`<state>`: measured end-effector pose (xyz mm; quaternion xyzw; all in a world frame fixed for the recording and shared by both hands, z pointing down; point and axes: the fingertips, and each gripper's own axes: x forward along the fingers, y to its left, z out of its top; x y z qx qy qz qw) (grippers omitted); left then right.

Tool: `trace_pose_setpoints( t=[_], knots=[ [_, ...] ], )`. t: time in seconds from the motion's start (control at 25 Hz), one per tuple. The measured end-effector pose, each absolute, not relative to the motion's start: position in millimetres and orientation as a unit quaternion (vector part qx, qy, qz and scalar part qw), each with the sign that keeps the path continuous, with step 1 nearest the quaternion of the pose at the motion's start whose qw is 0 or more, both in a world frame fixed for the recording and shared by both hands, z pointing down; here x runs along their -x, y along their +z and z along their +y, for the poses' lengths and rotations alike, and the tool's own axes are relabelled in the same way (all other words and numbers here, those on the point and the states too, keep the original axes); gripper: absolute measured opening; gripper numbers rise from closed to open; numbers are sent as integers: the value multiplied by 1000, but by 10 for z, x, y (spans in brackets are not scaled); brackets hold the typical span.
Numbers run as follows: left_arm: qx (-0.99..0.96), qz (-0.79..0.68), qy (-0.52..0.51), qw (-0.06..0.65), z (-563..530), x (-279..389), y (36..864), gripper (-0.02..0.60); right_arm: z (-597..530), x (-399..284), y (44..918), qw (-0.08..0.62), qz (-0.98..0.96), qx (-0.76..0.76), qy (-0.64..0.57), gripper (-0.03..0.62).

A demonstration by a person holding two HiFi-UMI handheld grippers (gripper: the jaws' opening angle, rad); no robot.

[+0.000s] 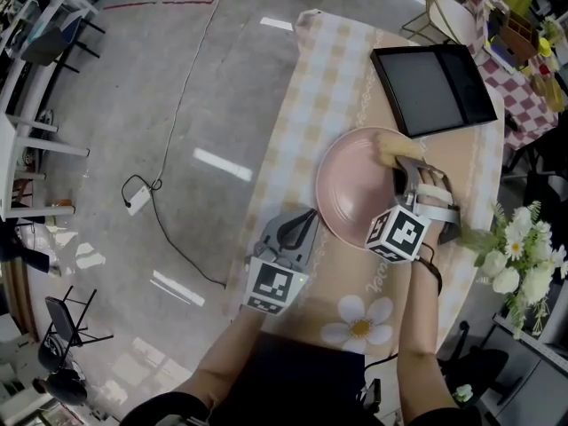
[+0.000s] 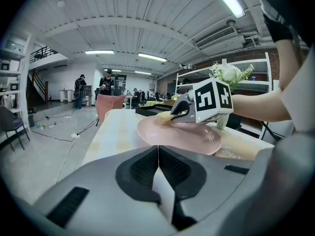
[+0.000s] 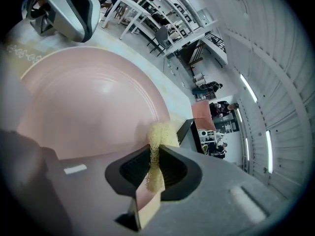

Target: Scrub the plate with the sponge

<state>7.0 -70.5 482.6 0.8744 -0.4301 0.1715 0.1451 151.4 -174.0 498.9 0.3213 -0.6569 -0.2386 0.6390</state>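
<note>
At 1 o'clock rim of plate (image 1: 351, 193): right gripper (image 1: 401, 161) clamped sponge (image 1: 388, 148), apparently for scrubbing; left gripper (image 1: 300, 226) closed, empty, parked at 8 o'clock.

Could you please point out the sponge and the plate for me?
sponge (image 3: 159, 134), right gripper view, its free yellow end.
plate (image 1: 353, 189), head view, bare pink middle.

Bright, even indoor light from long ceiling tubes (image 2: 147, 57), which glare as white streaks on the grey floor (image 1: 222, 162). The plate (image 3: 93, 97) carries a soft sheen. Both gripper views bend strongly and darken at the corners; shadows are faint
</note>
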Motion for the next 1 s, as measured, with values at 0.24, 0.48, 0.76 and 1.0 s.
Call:
trace_pose_setpoints(
  t=[0.24,0.48,0.76,1.0],
  knots=[
    [-875,-428,174,143,-694,-76,4821,12,-1755,-1556,5097,643,-658,-318,-229,48],
    [-874,-430,175,142,-697,-70,4836,12,-1743,-1554,5182,645,-666,-310,-211,48],
    [-874,-431,179,138,-697,-73,4847,12,-1707,-1559,5195,649,-666,-306,-205,48],
    [-873,-431,181,136,-699,-75,4842,12,-1637,-1572,5205,653,-667,-302,-194,48]
  ],
)
